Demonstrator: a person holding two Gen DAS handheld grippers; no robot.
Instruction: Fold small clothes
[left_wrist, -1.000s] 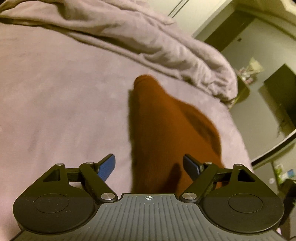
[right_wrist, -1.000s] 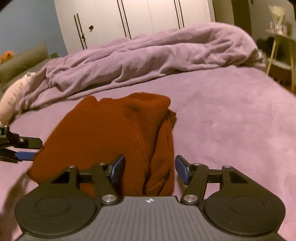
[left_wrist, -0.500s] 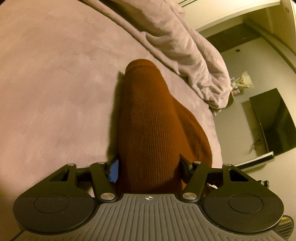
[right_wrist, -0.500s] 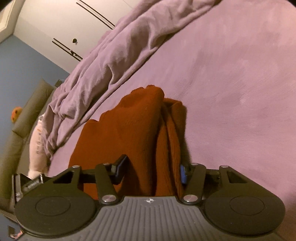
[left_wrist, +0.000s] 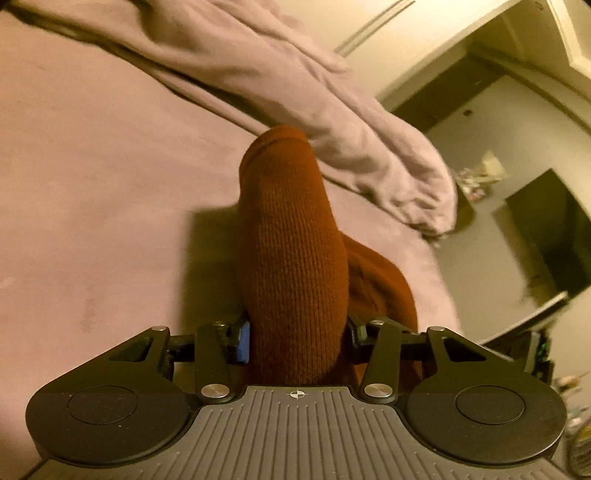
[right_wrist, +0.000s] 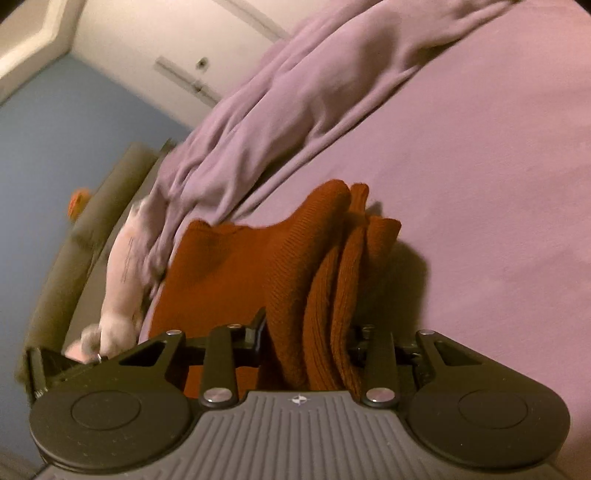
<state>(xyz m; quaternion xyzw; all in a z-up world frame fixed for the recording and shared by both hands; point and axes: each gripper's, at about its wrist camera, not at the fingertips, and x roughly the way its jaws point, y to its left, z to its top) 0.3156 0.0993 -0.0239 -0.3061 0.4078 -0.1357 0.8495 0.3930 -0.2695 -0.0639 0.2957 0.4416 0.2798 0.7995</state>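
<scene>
A rust-brown knitted garment (left_wrist: 291, 258) lies folded on the purple bed sheet (left_wrist: 92, 184). My left gripper (left_wrist: 297, 336) is shut on one thick folded edge of it, and the fabric bulges up between the jaws. In the right wrist view the same garment (right_wrist: 258, 266) shows several stacked layers. My right gripper (right_wrist: 308, 336) is shut on the layered edge (right_wrist: 332, 295). The gripped side is raised off the sheet and casts a shadow below.
A crumpled purple duvet (left_wrist: 295, 99) lies across the far side of the bed, also seen in the right wrist view (right_wrist: 295, 103). A pale pillow (right_wrist: 122, 266) and an olive headboard (right_wrist: 92, 221) are at left. White wardrobe doors (right_wrist: 166, 44) stand behind. The bed edge and a dark screen (left_wrist: 550, 229) are at right.
Both grippers moved onto the garment's edges and closed on them. They have since lifted the gripped edges, so the views tilted and a shadow appeared under the fabric.
</scene>
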